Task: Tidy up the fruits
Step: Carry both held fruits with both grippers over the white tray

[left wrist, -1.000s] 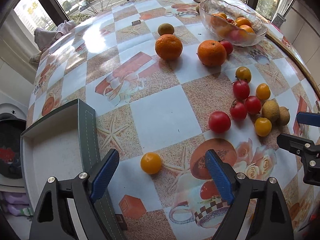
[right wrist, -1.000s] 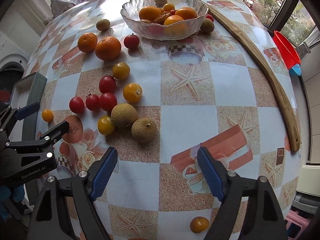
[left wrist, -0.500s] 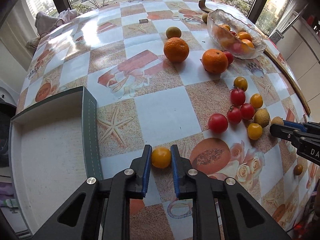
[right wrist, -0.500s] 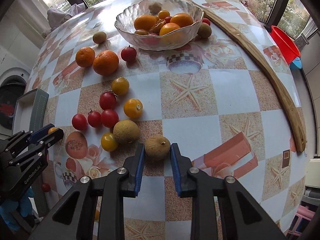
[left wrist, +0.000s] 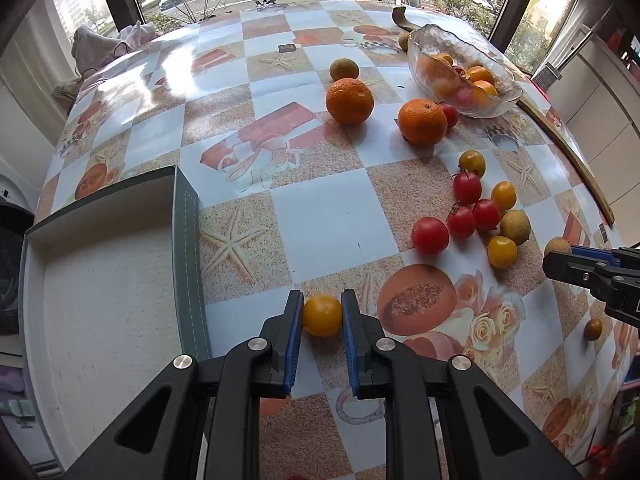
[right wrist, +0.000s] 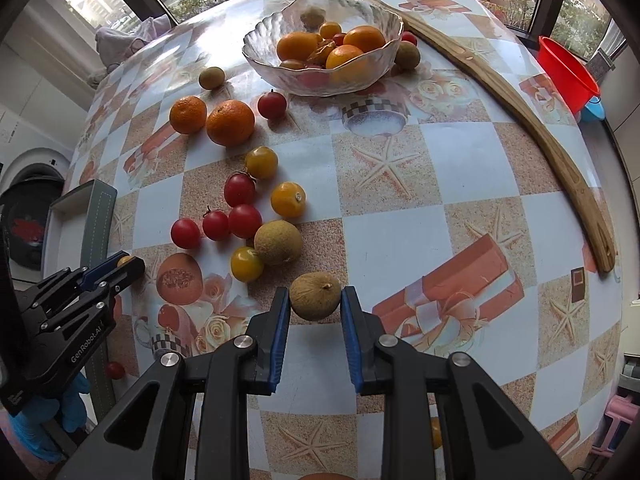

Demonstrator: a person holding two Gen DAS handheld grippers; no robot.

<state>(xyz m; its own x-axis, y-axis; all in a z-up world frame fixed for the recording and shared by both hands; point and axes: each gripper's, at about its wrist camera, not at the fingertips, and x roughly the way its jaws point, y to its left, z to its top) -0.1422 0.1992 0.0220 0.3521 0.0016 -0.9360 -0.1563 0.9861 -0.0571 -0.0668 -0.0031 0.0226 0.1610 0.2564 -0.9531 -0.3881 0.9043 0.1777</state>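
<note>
A: In the left wrist view, what do we have ahead of us?

B: We look down steeply on a table (left wrist: 332, 220) under a checkered cloth with starfish and fruit prints, with windows and a street beyond its far edge. An open box (left wrist: 120, 280) sits just left of our tongs. Our left gripper (left wrist: 322, 316) has its blue pads pressed on both sides of a yellow tomato (left wrist: 322, 315), which is low over the cloth. Ahead and to the right lie two oranges (left wrist: 349, 101), a cluster of red and yellow tomatoes (left wrist: 464, 220), and farther off a glass bowl (left wrist: 464, 68) of fruit.

A: And the right wrist view?

B: It shows the same table, with a long wooden strip (right wrist: 532, 120) curving along the right side and a red tub (right wrist: 568, 72) past it. We tilt down sharply here too. Our right gripper (right wrist: 315, 302) is clamped on a brown round fruit (right wrist: 315, 295), held between the pads with its shadow on the cloth below. A second brown fruit (right wrist: 278, 242) lies just ahead-left, and the bowl is far ahead. The left gripper shows at our left, a blue glove (right wrist: 60, 408) behind it.
</note>
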